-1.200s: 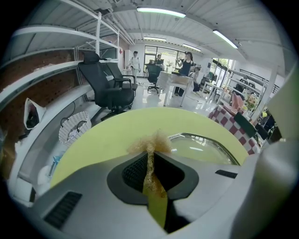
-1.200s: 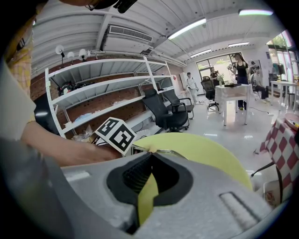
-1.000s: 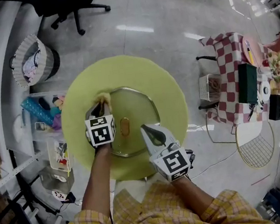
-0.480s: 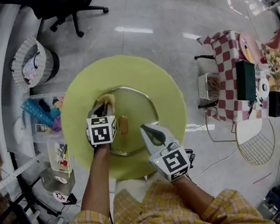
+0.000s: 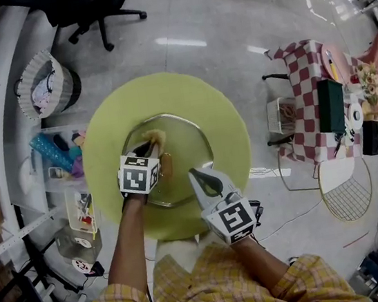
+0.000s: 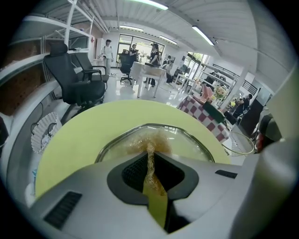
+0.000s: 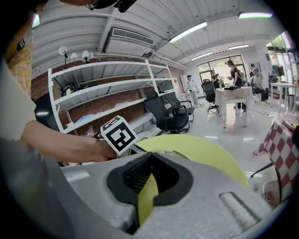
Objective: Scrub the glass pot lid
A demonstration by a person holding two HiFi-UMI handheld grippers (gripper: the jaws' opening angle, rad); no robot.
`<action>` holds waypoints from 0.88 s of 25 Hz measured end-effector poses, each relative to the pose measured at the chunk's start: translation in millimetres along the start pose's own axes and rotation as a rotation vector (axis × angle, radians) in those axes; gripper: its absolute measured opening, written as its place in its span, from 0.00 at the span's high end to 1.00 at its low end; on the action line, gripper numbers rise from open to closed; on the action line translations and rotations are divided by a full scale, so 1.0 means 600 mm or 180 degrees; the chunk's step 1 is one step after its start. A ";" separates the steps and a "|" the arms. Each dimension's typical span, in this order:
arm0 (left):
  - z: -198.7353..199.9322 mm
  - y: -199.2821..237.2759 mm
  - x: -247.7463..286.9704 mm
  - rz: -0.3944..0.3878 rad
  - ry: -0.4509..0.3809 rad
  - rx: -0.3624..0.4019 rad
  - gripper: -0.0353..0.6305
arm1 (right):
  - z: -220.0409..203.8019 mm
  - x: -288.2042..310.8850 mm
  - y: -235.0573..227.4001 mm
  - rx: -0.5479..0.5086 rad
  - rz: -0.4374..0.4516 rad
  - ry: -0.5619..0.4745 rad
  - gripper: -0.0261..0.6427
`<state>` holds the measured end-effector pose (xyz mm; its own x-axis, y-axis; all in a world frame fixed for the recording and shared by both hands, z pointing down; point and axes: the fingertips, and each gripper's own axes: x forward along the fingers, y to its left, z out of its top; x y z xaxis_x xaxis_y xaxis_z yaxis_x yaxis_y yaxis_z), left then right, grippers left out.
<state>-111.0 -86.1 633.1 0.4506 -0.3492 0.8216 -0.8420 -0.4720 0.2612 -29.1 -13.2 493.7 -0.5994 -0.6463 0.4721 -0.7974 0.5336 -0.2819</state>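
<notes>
Two hand-held grippers, one glass lid [image 5: 185,147], one round bench [image 5: 220,113].
Left hand-held gripper [image 5: 148,147] pinches wiry golden scourer [image 5: 157,139]; right hand-held gripper [image 5: 198,177] closed, empty.

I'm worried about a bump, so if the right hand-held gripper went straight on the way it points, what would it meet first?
Probably the near rim of the glass pot lid, just past its shut jaws, on the yellow table; depth is hard to judge.
</notes>
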 end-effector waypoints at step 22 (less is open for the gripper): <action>0.010 -0.008 0.006 0.0063 0.0165 0.0341 0.89 | 0.003 -0.012 0.000 0.0004 -0.0084 -0.0038 0.96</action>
<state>-103.9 -89.9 631.8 0.4161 -0.3183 0.8518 -0.8127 -0.5503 0.1913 -24.9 -9.3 488.6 -0.5790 -0.6666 0.4694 -0.8130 0.5156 -0.2706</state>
